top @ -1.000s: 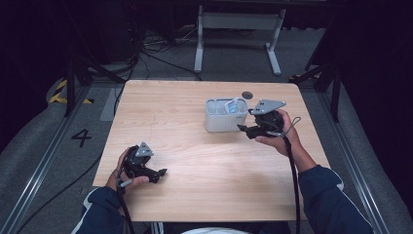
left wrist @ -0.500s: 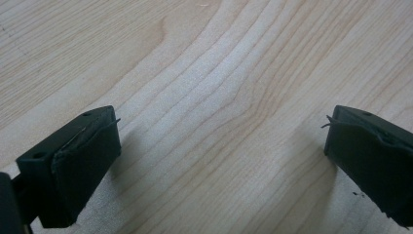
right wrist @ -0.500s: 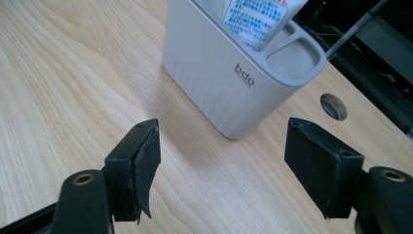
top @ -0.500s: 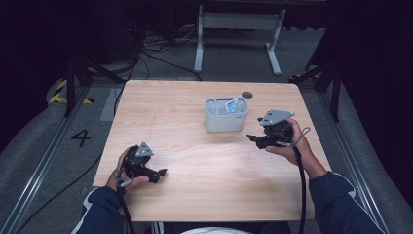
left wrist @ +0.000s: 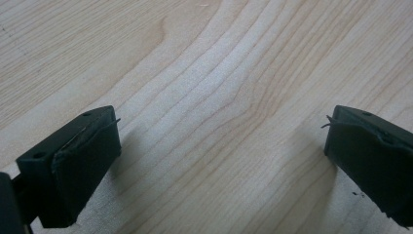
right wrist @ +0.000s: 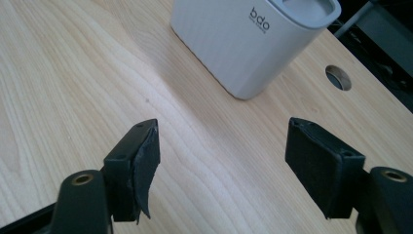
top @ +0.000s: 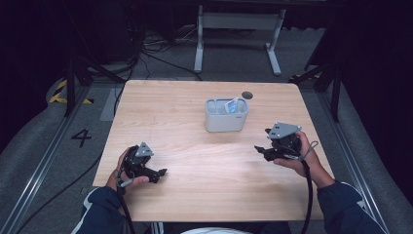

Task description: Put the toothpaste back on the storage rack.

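Observation:
A white ribbed container stands at the middle of the wooden table, with a small blue item sticking up inside it. My right gripper hovers to the container's near right, apart from it, jaws open with nothing between them. The right gripper view has the gripper low over bare wood, and the container stands ahead, marked "bdo". At the near left my left gripper rests low in the person's hand. In the left gripper view its jaws stand wide apart over bare wood.
A round cable hole lies in the tabletop just behind the container, and it also shows as a hole in the right gripper view. A white metal frame stands on the floor beyond the table. Cables trail from both grippers toward the near edge.
My right gripper has drawn away from the container's right side, toward the near right and a little lower. The left gripper has stayed put.

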The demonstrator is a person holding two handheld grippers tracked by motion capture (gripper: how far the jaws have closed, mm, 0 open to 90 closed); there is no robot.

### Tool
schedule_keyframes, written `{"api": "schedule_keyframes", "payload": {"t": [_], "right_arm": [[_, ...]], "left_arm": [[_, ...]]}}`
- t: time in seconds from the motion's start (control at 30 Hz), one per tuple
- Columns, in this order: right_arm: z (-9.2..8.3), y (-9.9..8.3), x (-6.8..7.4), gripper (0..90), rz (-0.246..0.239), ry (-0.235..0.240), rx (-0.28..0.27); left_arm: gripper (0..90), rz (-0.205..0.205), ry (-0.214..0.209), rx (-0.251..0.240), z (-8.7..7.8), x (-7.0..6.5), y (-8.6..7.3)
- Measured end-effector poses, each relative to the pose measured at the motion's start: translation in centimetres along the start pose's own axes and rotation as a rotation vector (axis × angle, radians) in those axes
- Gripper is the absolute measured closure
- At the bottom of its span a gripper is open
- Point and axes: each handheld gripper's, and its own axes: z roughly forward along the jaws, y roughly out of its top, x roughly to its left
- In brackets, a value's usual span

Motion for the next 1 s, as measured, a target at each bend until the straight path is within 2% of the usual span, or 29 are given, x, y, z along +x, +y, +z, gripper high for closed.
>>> {"api": "schedule_keyframes", "payload": {"t": [0.3, 0.7, 0.8, 0.83, 1.0], "right_arm": [[-0.4, -2.4, 0.2, 26.7, 0.017, -0.025, 0.027], [-1.0, -5.4, -0.1, 25.6, 0.057, -0.016, 0.041], [-1.2, -7.3, -0.5, 25.0, 0.088, -0.016, 0.049], [-1.2, -7.3, -0.5, 25.0, 0.088, -0.016, 0.049], [-1.4, -9.6, -0.9, 25.1, 0.125, -0.018, 0.046]], "left_arm": [[0.2, -0.004, 0.002, -0.001, 0.0, 0.0, 0.0], [0.2, -0.003, 0.003, 0.0, 0.0, 0.0, 0.0], [0.2, -0.003, 0.002, -0.001, 0.0, 0.0, 0.0], [0.2, -0.003, 0.003, 0.001, 0.0, 0.0, 0.0], [0.2, -0.003, 0.002, 0.0, 0.0, 0.0, 0.0]]}}
